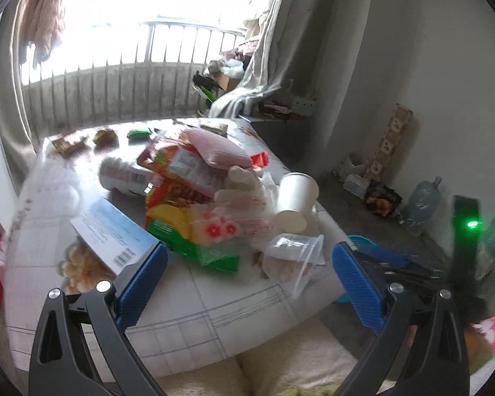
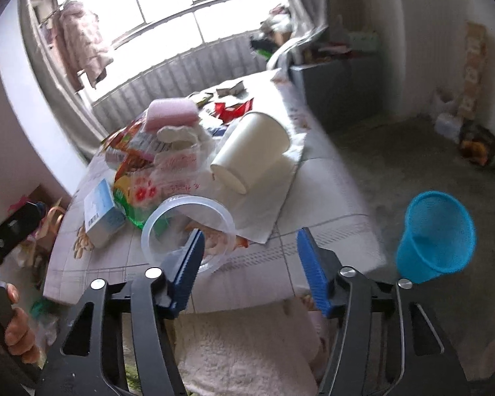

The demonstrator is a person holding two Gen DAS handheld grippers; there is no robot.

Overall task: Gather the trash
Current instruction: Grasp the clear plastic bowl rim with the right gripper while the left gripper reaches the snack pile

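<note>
Cluttered table [image 2: 313,198] near window: wrappers, white paper cup [image 2: 250,151] tipped over, clear tub [image 2: 188,227]. Left gripper [image 1: 247,280] agape, empty; right gripper [image 2: 250,264] likewise.

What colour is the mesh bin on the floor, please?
Bright blue; the bin shows best in the right wrist view.

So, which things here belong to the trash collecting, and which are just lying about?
Job:
- clear plastic tub
- white paper cup
- orange and green snack wrappers
- blue mesh wastebasket
- open left gripper and right gripper

Lying about:
- large clear water bottle
- pink coat hanging at the window
</note>
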